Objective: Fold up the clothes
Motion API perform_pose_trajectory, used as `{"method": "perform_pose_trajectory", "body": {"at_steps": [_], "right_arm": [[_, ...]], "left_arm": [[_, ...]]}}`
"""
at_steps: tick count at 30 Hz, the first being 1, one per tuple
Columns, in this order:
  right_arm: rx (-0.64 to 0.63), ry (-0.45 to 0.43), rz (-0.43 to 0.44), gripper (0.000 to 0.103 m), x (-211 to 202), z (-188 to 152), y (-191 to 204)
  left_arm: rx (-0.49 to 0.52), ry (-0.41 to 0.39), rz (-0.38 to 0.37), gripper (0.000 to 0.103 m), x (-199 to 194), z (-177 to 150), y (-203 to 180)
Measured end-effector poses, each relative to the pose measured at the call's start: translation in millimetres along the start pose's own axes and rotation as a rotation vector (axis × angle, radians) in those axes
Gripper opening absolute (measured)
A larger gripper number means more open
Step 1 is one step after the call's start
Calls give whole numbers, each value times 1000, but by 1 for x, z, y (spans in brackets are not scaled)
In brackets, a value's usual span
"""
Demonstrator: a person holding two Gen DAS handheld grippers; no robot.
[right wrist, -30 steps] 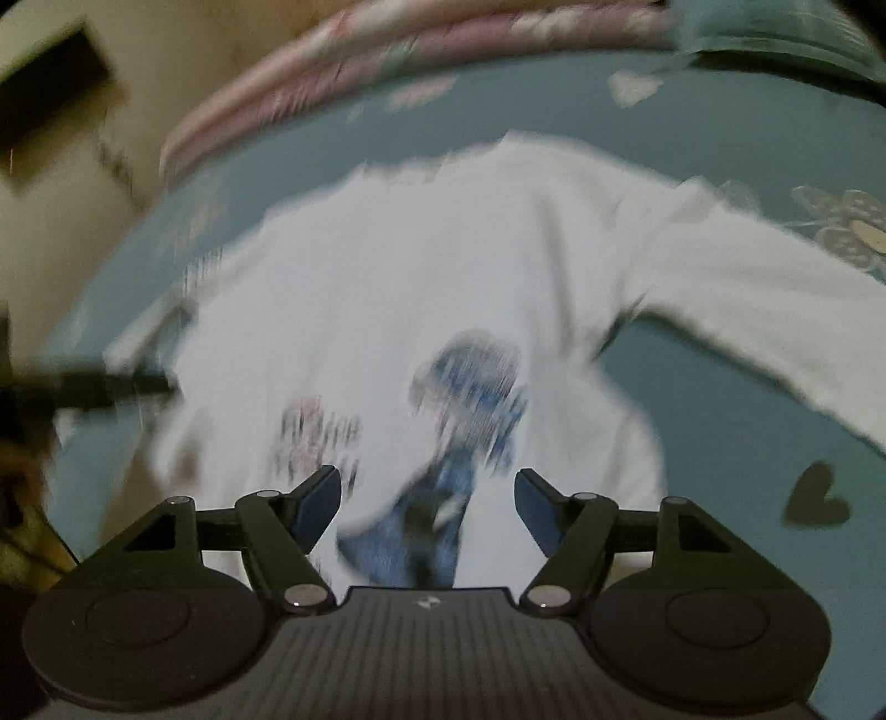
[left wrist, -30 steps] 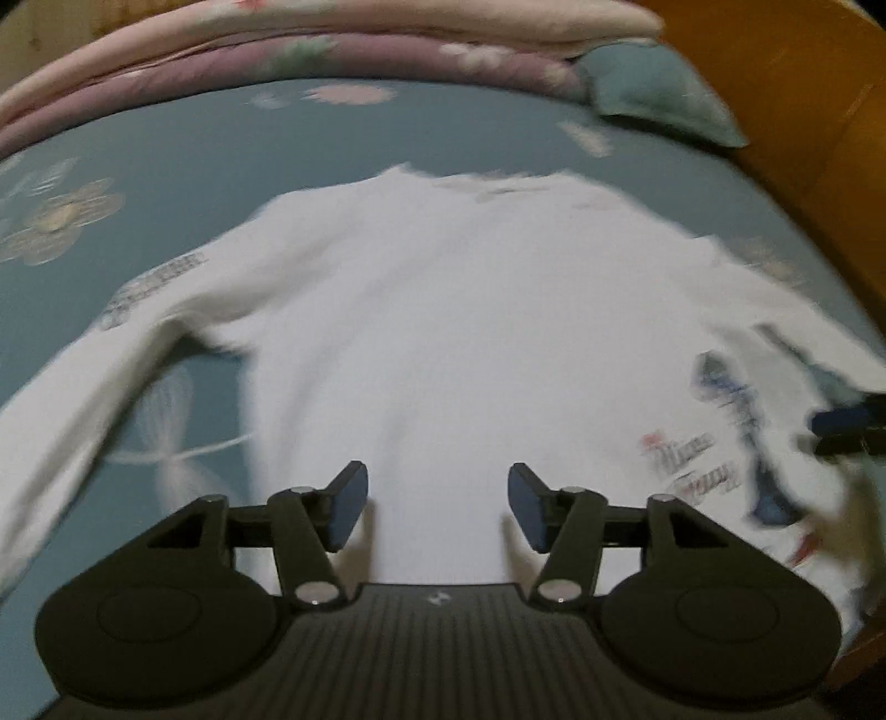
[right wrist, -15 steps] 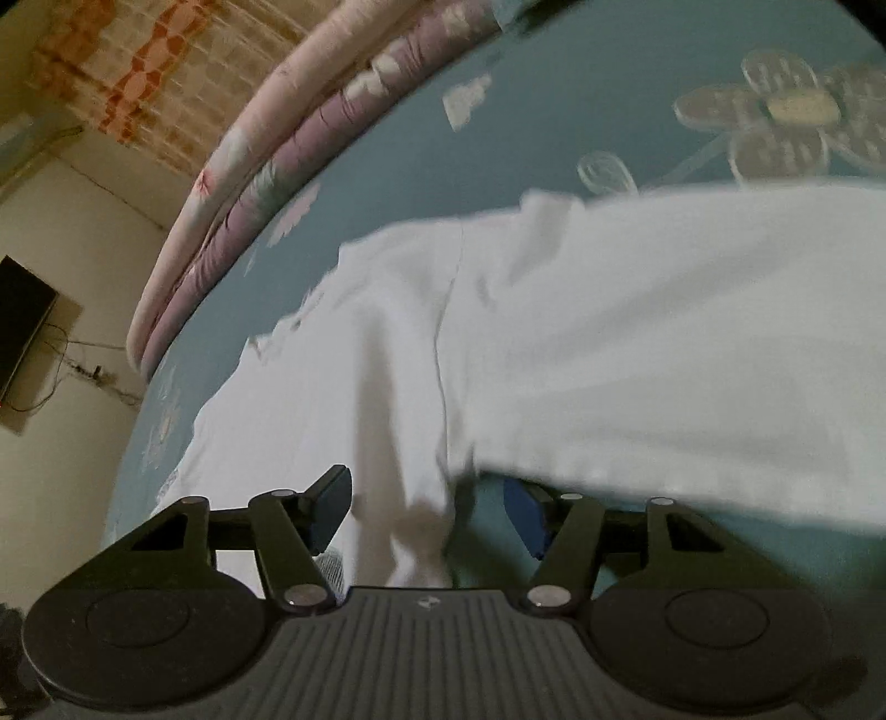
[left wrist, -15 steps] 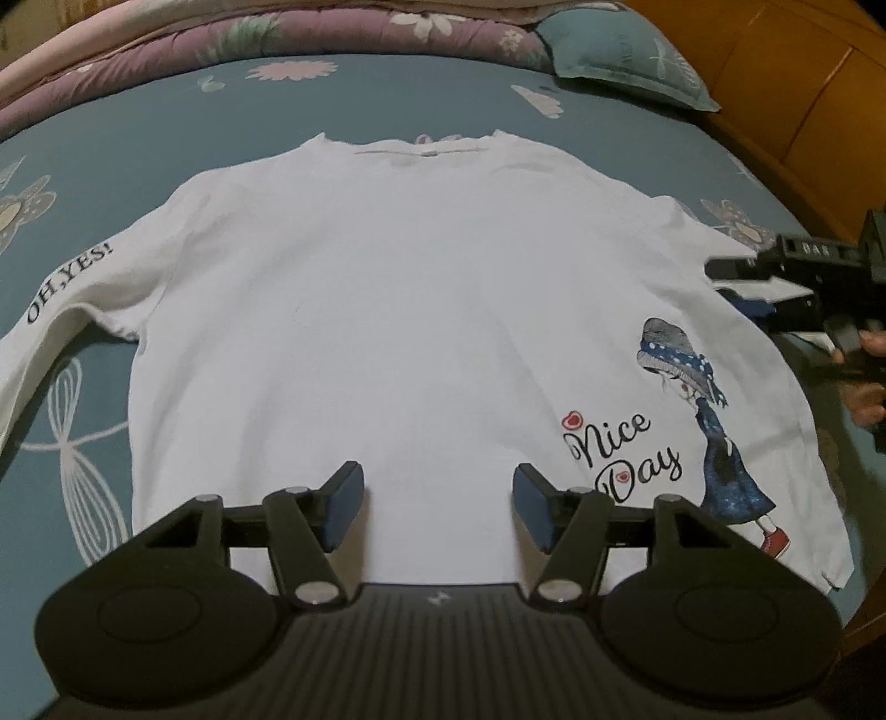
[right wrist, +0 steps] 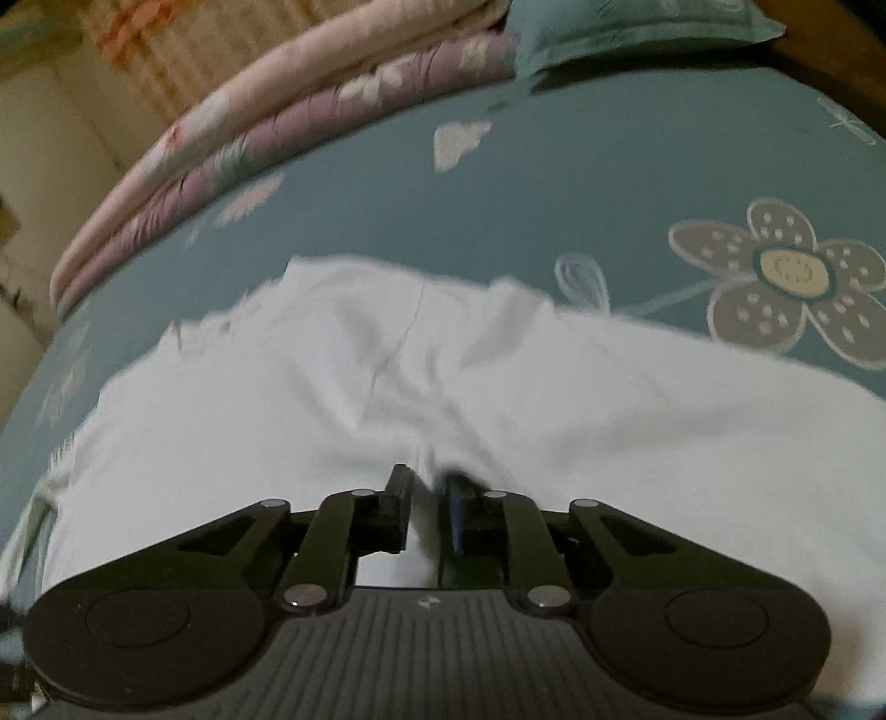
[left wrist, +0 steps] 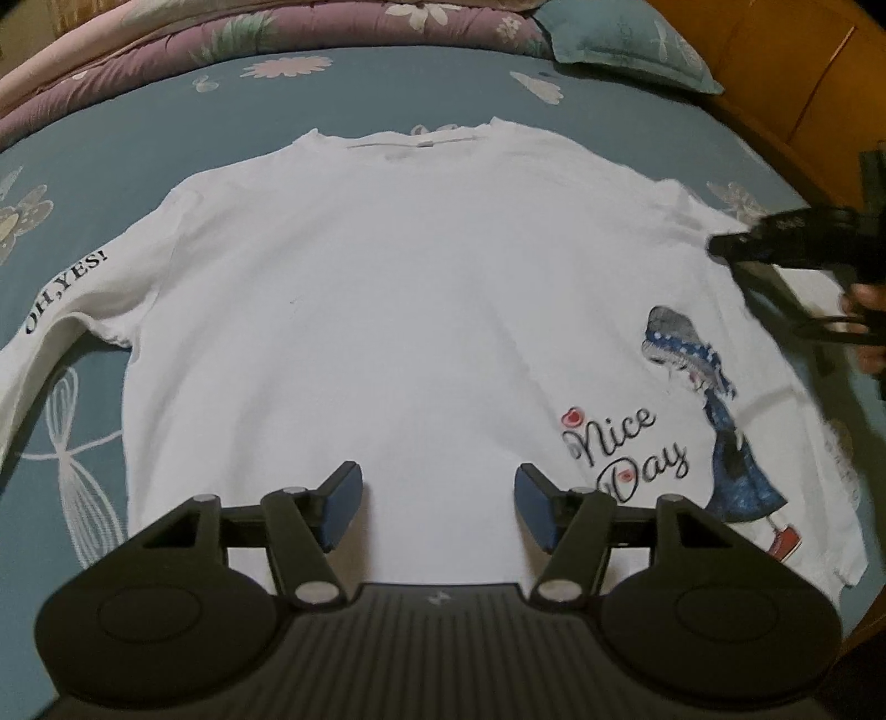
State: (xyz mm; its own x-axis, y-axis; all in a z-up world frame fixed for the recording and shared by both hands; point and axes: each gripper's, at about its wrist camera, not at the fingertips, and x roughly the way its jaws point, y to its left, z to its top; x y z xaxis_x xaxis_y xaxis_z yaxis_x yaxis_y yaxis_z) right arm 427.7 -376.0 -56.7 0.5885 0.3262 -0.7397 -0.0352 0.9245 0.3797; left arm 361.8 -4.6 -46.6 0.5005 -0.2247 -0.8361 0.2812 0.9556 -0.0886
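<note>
A: Starting from the left, what lies there?

B: A white long-sleeved shirt (left wrist: 387,310) spread flat, front up, on a teal bedsheet (left wrist: 387,83) printed with flowers. Its sleeve (left wrist: 61,310) on the left of the left wrist view runs off toward the frame edge and carries the words "OH,YES!".

A: And the left gripper?

B: The left gripper (left wrist: 437,507) hangs over the lower middle of the shirt, near the hem. Its two blue pads stand well apart with only flat cloth below them; nothing is between them and they grip nothing.

A: Further right?

B: A print of a girl in a blue dress (left wrist: 714,421) beside the words "Nice Day", low on the shirt. Beyond it, at the shirt's right shoulder, the right gripper (left wrist: 731,249) reaches in from the frame edge, with a hand (left wrist: 866,327) behind it.

A: Is that one holding anything?

B: Its own camera shows the right gripper (right wrist: 426,487) with jaws closing, almost together, and a raised ridge of white cloth between them, about where the sleeve meets the body. That picture is blurred, so I think the pads already pinch the fold, but I'm not sure.

A: Behind the shirt?

B: Folded pink and purple quilts (left wrist: 277,27) and a teal pillow (left wrist: 626,39) along the far edge of the bed.
</note>
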Motion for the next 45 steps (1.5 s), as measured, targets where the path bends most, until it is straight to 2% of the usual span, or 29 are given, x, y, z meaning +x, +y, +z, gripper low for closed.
{"method": "perform_pose_trajectory", "body": {"at_steps": [2,5,8,10,12,15,17,18,21,25,27,30,32,33,35,38,40,41,44,45], "right_arm": [[-42,8,18,21,-20,-17,5],[-139,20,65,24,-37,-41,23],[-258,79,30,28,-27,-59,45],[-312,98,-3,28,-27,-75,45],[-356,110,-30,27,-39,-88,41],[-340,151,-75,31,-56,-97,34],[-342,150,-94,34,-62,-99,39],[-344,138,-86,34,-64,-98,44],[-357,103,19,38,-58,-93,69],[-477,147,55,41,-45,-107,98],[-497,188,58,44,-46,-122,96],[-461,203,20,45,-61,-134,75],[-417,194,-11,45,-72,-132,65],[-405,185,-21,45,-76,-131,62],[-404,160,4,45,-81,-127,66],[-420,148,113,45,-78,-126,84],[-469,161,176,45,-70,-131,103],[-497,168,206,45,-66,-135,112],[-564,193,251,47,-56,-149,132],[-576,204,252,47,-53,-153,136]], "left_arm": [[13,-16,-10,62,-6,-1,2],[45,-28,-43,67,-6,-1,6],[92,27,-24,68,6,-1,3],[151,49,-18,69,3,-9,3],[148,104,-2,70,-4,-27,17],[92,134,13,71,-22,-48,46],[65,140,9,70,-32,-51,54],[58,127,3,70,-35,-49,55],[82,90,-78,70,-38,-42,44],[152,139,-139,70,-33,-56,27],[172,146,-129,70,-38,-75,33],[217,180,-25,72,-50,-94,46],[181,222,14,74,-57,-96,56],[155,226,20,69,-60,-94,59],[136,184,-37,69,-63,-86,52],[114,110,-137,69,-67,-73,37],[101,104,-222,69,-60,-73,25],[110,113,-232,69,-54,-74,19],[155,124,-184,69,-48,-88,9],[170,128,-166,71,-47,-93,7]]}}
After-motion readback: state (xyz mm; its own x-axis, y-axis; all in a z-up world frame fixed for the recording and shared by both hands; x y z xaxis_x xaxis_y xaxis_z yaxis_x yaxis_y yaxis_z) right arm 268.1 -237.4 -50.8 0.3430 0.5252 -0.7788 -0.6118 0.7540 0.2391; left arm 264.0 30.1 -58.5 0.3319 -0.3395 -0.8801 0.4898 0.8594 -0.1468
